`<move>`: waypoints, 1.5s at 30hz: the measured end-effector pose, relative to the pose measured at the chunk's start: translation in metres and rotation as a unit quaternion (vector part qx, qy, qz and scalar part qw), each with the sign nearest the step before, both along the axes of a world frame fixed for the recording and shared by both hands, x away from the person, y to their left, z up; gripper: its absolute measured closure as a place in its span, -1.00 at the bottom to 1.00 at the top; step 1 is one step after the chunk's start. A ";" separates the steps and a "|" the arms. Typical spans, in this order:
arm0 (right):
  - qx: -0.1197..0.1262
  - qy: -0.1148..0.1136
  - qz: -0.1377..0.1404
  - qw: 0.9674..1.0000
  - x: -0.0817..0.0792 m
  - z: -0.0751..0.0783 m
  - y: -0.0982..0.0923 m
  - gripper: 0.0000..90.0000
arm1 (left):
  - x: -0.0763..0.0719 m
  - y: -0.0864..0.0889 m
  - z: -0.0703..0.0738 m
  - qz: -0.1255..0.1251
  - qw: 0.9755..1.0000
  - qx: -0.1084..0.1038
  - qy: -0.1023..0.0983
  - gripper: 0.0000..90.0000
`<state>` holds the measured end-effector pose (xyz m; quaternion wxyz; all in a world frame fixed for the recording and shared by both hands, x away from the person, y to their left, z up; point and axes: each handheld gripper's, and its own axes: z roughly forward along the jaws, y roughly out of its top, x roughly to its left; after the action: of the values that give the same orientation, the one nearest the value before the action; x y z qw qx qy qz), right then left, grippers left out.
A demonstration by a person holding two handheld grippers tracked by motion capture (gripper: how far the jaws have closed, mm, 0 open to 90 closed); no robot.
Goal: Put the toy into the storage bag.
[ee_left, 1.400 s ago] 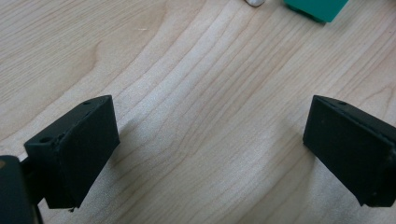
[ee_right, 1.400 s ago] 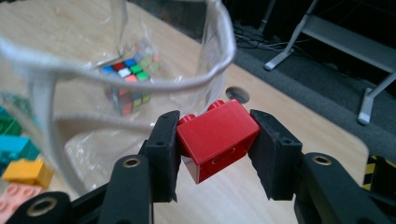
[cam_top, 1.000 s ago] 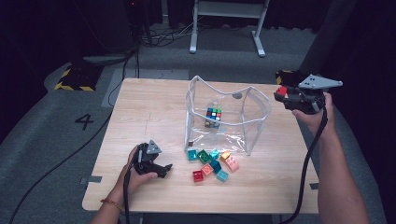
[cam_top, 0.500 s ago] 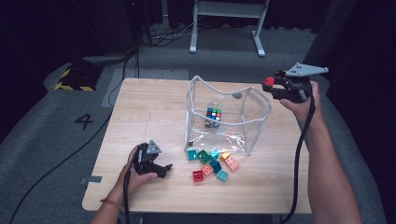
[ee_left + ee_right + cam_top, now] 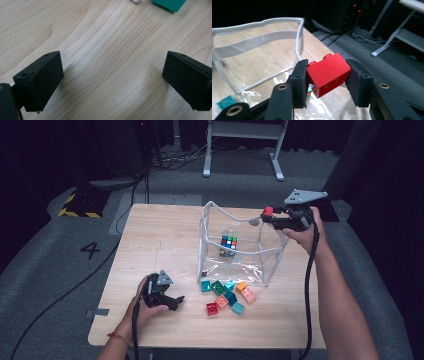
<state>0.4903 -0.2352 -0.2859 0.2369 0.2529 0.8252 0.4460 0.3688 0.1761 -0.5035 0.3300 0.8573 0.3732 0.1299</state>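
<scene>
**Red brick at the bag's rim**

Your right tool (image 5: 325, 75) is clamped on one red brick (image 5: 327, 72), held above the far right corner of the clear bag (image 5: 240, 265); the mouth lies down and to its left; your right hand is the nearer. Your left tool (image 5: 110, 80) rests spread wide and empty on the surface (image 5: 160, 245). Count: one puzzle cube (image 5: 228, 244) inside the bag; eight loose bricks (image 5: 226, 293) in front of it.

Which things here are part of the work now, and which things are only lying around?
Part of the work:
- right gripper, shut on the red brick
- clear bag, beside the brick
- loose coloured bricks in front of the bag

Lying about:
- puzzle cube inside the bag
- left gripper, open on the table
</scene>
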 end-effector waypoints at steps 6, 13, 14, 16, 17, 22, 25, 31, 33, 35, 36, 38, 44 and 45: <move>-0.004 0.010 0.038 0.999 -0.002 -0.006 0.010 0.22 | 0.000 0.000 0.000 0.000 1.000 0.000 0.000 -0.92; -0.030 0.020 0.089 0.995 -0.004 -0.015 0.020 0.22 | 0.000 0.000 0.000 0.001 1.000 0.000 0.000 -0.92; -0.036 0.021 0.094 0.995 -0.004 -0.016 0.021 0.22 | 0.000 0.000 0.000 0.000 1.000 0.000 0.000 -0.92; -0.050 0.025 0.104 0.993 -0.004 -0.017 0.024 0.22 | 0.000 0.000 0.000 0.000 1.000 0.000 0.000 -0.92; -0.058 0.027 0.109 0.992 -0.004 -0.018 0.025 0.22 | 0.000 0.000 0.000 0.000 1.000 0.000 0.000 -0.92; -0.111 0.055 0.119 0.985 0.000 -0.024 0.031 0.22 | 0.000 0.000 0.000 0.000 1.000 0.000 0.000 -0.92; -0.149 0.079 0.111 0.979 0.004 -0.026 0.033 0.22 | 0.000 0.000 0.000 0.000 1.000 0.000 0.000 -0.92; -0.205 0.109 0.100 0.967 0.018 -0.027 0.029 0.22 | 0.000 0.000 0.000 0.000 1.000 0.000 0.000 -0.92; -0.223 0.109 0.093 0.964 0.021 -0.027 0.027 0.22 | 0.000 0.000 0.000 0.000 1.000 0.000 0.000 -0.92; -0.236 0.119 0.088 0.960 0.023 -0.026 0.025 0.22 | 0.000 0.000 0.000 0.000 1.000 0.000 0.000 -0.92; -0.242 0.122 0.086 0.959 0.024 -0.027 0.023 0.22 | 0.000 0.000 0.000 0.000 1.000 0.000 0.000 -0.92; -0.258 0.133 0.081 0.953 0.025 -0.029 0.021 0.22 | 0.000 0.000 0.000 0.000 1.000 0.000 0.000 -0.92; -0.267 0.150 0.067 0.950 0.029 -0.031 0.008 0.21 | 0.000 0.000 0.000 0.000 1.000 0.000 0.000 -0.92; -0.268 0.149 0.065 0.950 0.029 -0.031 0.006 0.21 | 0.000 0.000 0.000 0.000 1.000 0.000 0.000 -0.92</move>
<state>0.5198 -0.2288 -0.3165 0.1405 0.1900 0.9549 0.1800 0.3688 0.1761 -0.5035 0.3299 0.8574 0.3730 0.1299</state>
